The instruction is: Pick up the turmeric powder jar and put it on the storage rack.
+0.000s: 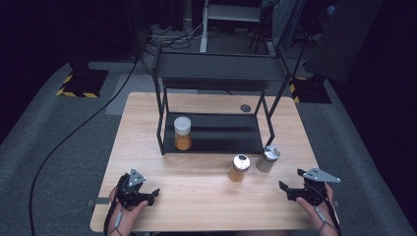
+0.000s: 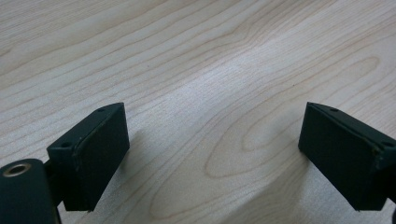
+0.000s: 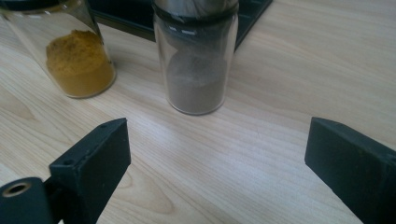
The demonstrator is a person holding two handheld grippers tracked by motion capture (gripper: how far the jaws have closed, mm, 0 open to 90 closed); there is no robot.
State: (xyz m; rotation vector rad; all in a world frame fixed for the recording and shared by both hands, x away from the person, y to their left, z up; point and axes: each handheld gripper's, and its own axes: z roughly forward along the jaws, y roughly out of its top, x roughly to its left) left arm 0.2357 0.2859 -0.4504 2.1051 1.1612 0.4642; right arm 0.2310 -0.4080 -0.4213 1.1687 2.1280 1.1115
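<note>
On the wooden table (image 1: pixel 196 196), near edge: both grippers rest low with nothing held.
Right gripper (image 1: pixel 295 191): jaws spread wide and empty, aimed at the clear glass jar of grey-brown powder with a silver lid (image 3: pixel 196 60).
Left gripper (image 1: pixel 147 195): jaws wide and empty over bare wood grain, well apart from every jar.
Step in hand: by my reading, the right gripper's approach to the grey-brown jar.
How to do it well: centre the jar between the jaws, come in level, close on the glass body below the lid, not on the rounded lid.
Risk: the clear glass jar of orange-yellow powder with a dark-centred lid (image 3: pixel 77 56) stands just beside it; a jaw swung wide could knock it.
Where the jar stands: upright on the table, in front of the black metal two-tier shelf rack (image 1: pixel 216 73), near its right front leg.
Jar's look: tall, narrow, straight-walled cylinder, powder filling the lower part.
Also there: a clear jar of orange powder with a white cap (image 1: pixel 183 132) on the rack's lower tier.
</note>
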